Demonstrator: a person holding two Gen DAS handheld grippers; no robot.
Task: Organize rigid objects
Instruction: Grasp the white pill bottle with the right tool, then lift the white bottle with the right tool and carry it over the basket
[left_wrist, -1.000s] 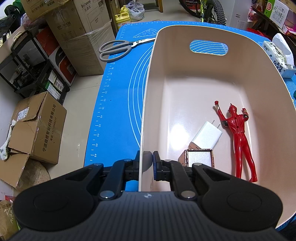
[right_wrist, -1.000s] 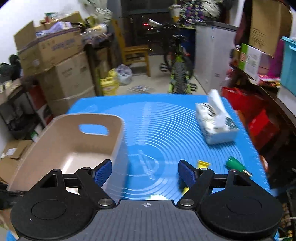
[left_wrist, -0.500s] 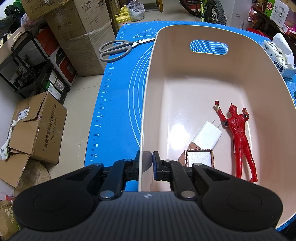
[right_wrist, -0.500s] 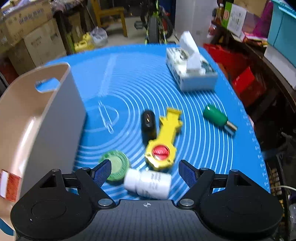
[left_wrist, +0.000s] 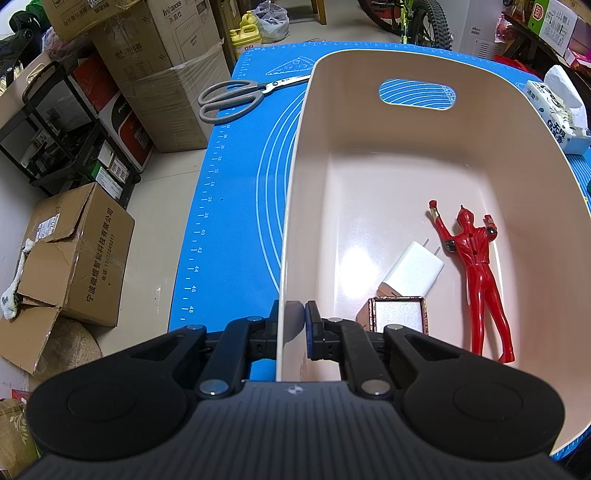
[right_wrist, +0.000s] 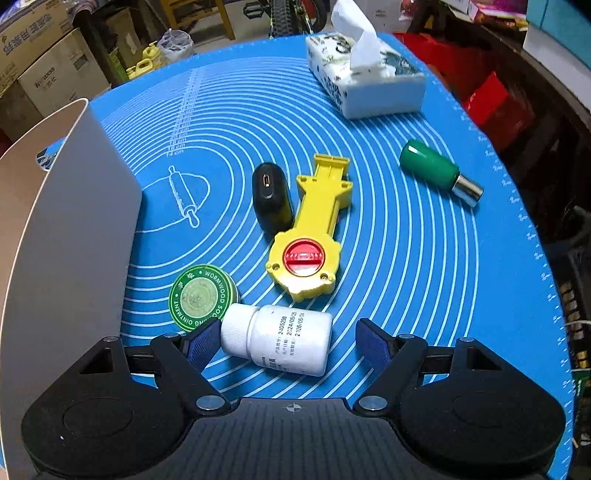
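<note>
My left gripper (left_wrist: 291, 325) is shut on the near left rim of the beige bin (left_wrist: 295, 192). Inside the bin lie a red toy figure (left_wrist: 476, 266), a white charger (left_wrist: 413, 267) and a small framed box (left_wrist: 399, 315). In the right wrist view my right gripper (right_wrist: 288, 341) stands open just above the blue mat, with a white pill bottle (right_wrist: 280, 341) lying on its side between the fingers; the pads do not press on it. Beyond it lie a green ointment tin (right_wrist: 201, 295), a yellow toy with a red knob (right_wrist: 310, 240), a black oval device (right_wrist: 271, 201) and a green cylinder (right_wrist: 436, 171).
The bin's outer wall (right_wrist: 66, 240) stands close to the left of my right gripper. A tissue box (right_wrist: 364, 81) sits at the mat's far end. Grey scissors (left_wrist: 240, 96) lie on the mat left of the bin. Cardboard boxes (left_wrist: 74, 258) crowd the floor beyond the table's left edge.
My right gripper has dropped and tipped downward toward the mat, bringing the pill bottle between its open fingers. The left gripper has held still on the bin's rim.
</note>
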